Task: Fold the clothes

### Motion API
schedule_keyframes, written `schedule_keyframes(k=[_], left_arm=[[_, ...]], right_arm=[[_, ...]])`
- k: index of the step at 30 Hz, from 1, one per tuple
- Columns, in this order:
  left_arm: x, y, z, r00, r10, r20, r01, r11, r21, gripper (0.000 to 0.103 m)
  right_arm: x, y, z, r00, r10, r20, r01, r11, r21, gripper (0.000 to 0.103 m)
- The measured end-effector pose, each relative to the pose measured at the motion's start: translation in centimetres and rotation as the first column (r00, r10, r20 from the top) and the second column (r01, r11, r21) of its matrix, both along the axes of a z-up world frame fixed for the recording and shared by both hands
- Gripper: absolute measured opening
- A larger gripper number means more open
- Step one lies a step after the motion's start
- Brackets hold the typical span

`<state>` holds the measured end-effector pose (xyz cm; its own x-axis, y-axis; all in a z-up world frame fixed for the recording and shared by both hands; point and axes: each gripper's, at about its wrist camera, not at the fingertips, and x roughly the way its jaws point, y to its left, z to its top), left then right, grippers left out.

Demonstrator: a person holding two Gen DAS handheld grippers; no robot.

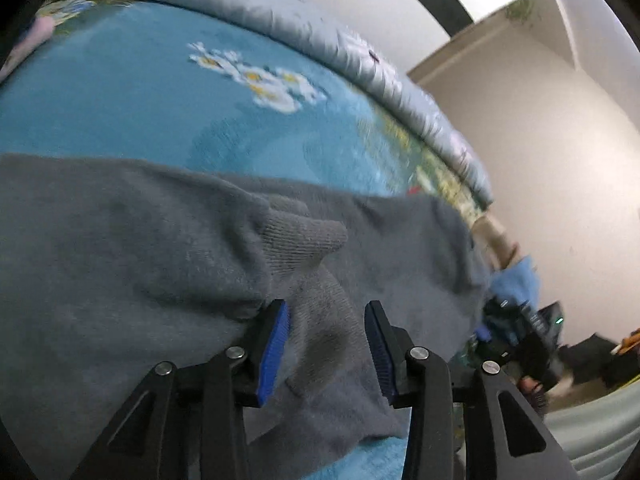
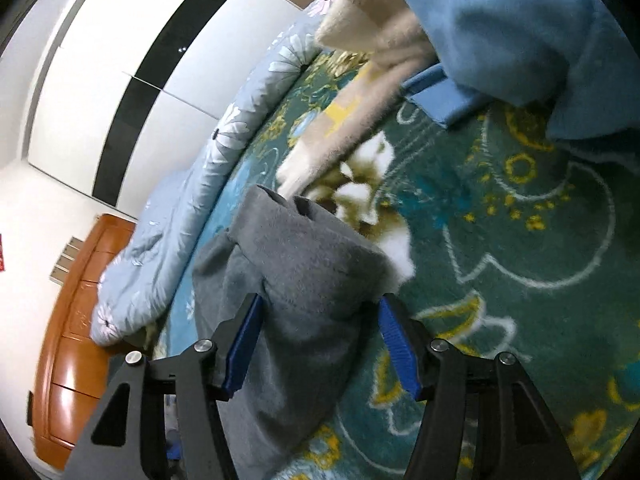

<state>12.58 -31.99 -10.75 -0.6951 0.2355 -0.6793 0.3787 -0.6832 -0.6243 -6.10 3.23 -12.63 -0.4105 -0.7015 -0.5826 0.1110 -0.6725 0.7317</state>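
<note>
While spread across the bed, grey knit garment [image 1: 132, 248] in hand for folding; step judged early to middle, one sleeve or edge being gathered by both tools.

Blanket [image 2: 520, 240]: plush, teal with flower pattern; bearing all else.
Quilt [image 2: 192, 184]: pale blue, padded, daisy print, rolled along far edge of blanket.
Garment, also [image 2: 304, 280]: soft fleecy knit, thick, limp; ribbed cuff [image 1: 304, 236] poking up from a bunched fold. Lying on blanket, partly lifted and draped between both tools.
Blue cloth [image 2: 516, 32]: smooth, stiff hem; heaped with a beige fuzzy piece [image 2: 376, 28], well apart from garment.
Cabinet [image 2: 72, 340]: glossy orange wood, beside bed.
Left gripper [image 1: 326, 344]: fingers parted about halfway, grey cloth lying between blue ribbed pads [image 1: 276, 344], not pinched.
Right gripper [image 2: 320, 344]: fingers parted wide, thick fold of garment filling the gap, touching both pads; no firm clamp evident.

Next move, judged: close on cloth, then carry fold over evenly; thick nap likely to slip from a shallow bite.
</note>
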Motion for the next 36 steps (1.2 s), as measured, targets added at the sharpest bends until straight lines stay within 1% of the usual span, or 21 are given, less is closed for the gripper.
schedule_keyframes(k=[2, 5, 7, 9, 11, 12, 13, 14, 15, 17, 18, 20, 22, 23, 25, 28, 30, 32, 34, 36], left_arm=[[1.2, 0.1, -0.3, 1.000, 0.005, -0.016, -0.005, 1.000, 0.017, 0.051], [2.2, -0.2, -0.6, 0.999, 0.010, -0.031, -0.008, 0.999, 0.052, 0.051], [2.7, -0.5, -0.5, 0.999, 0.016, -0.039, -0.014, 0.998, 0.063, 0.051], [2.9, -0.3, -0.6, 0.999, 0.015, -0.035, -0.014, 0.999, 0.049, 0.051], [3.2, 0.0, -0.3, 1.000, 0.010, -0.028, -0.009, 1.000, 0.029, 0.051], [3.3, 0.2, -0.2, 1.000, 0.007, -0.026, -0.007, 1.000, 0.021, 0.051], [3.3, 0.2, -0.3, 1.000, 0.006, -0.026, -0.006, 1.000, 0.019, 0.051], [3.2, 0.2, -0.3, 1.000, 0.008, -0.028, -0.007, 1.000, 0.020, 0.051], [3.2, 0.2, -0.4, 0.999, 0.010, -0.030, -0.010, 1.000, 0.023, 0.051], [3.3, 0.1, -0.6, 0.999, 0.017, -0.034, -0.016, 0.999, 0.036, 0.051], [3.3, 0.1, -0.6, 0.999, 0.018, -0.035, -0.016, 0.999, 0.038, 0.051], [3.3, 0.1, -0.7, 0.999, 0.017, -0.034, -0.016, 0.999, 0.040, 0.051], [3.5, 0.1, -0.4, 0.999, 0.014, -0.035, -0.013, 0.999, 0.047, 0.051], [3.8, -0.1, -0.1, 0.999, 0.019, -0.044, -0.016, 0.998, 0.059, 0.051], [4.8, -0.3, 0.7, 0.997, 0.031, -0.075, -0.025, 0.997, 0.078, 0.051], [7.6, -1.2, 1.9, 0.984, 0.080, -0.158, -0.067, 0.994, 0.086, 0.051], [9.7, -2.3, 2.0, 0.975, 0.136, -0.175, -0.120, 0.988, 0.099, 0.051], [11.9, -3.6, 1.8, 0.965, 0.192, -0.178, -0.171, 0.977, 0.126, 0.052], [14.0, -5.0, 1.5, 0.953, 0.247, -0.173, -0.222, 0.963, 0.153, 0.053], [16.1, -6.4, 1.3, 0.938, 0.301, -0.174, -0.271, 0.946, 0.178, 0.054]], right_arm=[[-0.5, -0.5, -0.1, 1.000, 0.009, -0.005, -0.009, 1.000, -0.005, 0.061], [-1.0, -0.8, -0.1, 1.000, 0.004, -0.001, -0.004, 1.000, -0.010, 0.061], [-1.2, -0.5, 0.3, 1.000, 0.010, -0.015, -0.010, 1.000, -0.005, 0.052], [-1.3, -0.9, 1.3, 0.998, 0.031, -0.048, -0.029, 0.999, 0.025, 0.029], [-1.3, -0.7, 2.7, 0.995, 0.049, -0.087, -0.047, 0.999, 0.015, 0.021], [-1.0, -0.4, 4.5, 0.986, 0.064, -0.153, -0.066, 0.998, -0.008, 0.021], [-0.7, -0.3, 5.5, 0.976, 0.079, -0.201, -0.083, 0.996, -0.012, 0.020], [-0.4, -0.3, 6.4, 0.967, 0.097, -0.237, -0.102, 0.995, -0.008, 0.020], [-0.3, -0.4, 6.8, 0.960, 0.115, -0.254, -0.116, 0.993, 0.010, 0.020], [-0.6, -0.4, 5.7, 0.969, 0.123, -0.215, -0.109, 0.991, 0.075, 0.020], [-1.1, -0.1, 3.9, 0.984, 0.107, -0.146, -0.093, 0.991, 0.096, 0.020], [-1.5, 0.5, 1.7, 0.995, 0.079, -0.063, -0.073, 0.993, 0.090, 0.020], [-1.4, 0.6, 1.8, 0.994, 0.079, -0.075, -0.072, 0.993, 0.091, 0.020], [-1.2, 0.3, 2.5, 0.992, 0.085, -0.092, -0.076, 0.992, 0.097, 0.020], [-0.8, -0.6, 5.1, 0.981, 0.119, -0.153, -0.100, 0.987, 0.129, 0.021], [0.9, -3.3, 9.7, 0.945, 0.200, -0.257, -0.152, 0.969, 0.197, 0.021], [2.5, -5.8, 12.3, 0.912, 0.262, -0.316, -0.182, 0.948, 0.260, 0.021], [4.7, -8.7, 14.6, 0.863, 0.335, -0.377, -0.219, 0.922, 0.319, 0.021], [7.4, -11.7, 16.5, 0.804, 0.411, -0.430, -0.267, 0.895, 0.356, 0.021], [9.8, -14.4, 17.4, 0.753, 0.471, -0.460, -0.315, 0.872, 0.376, 0.021]])
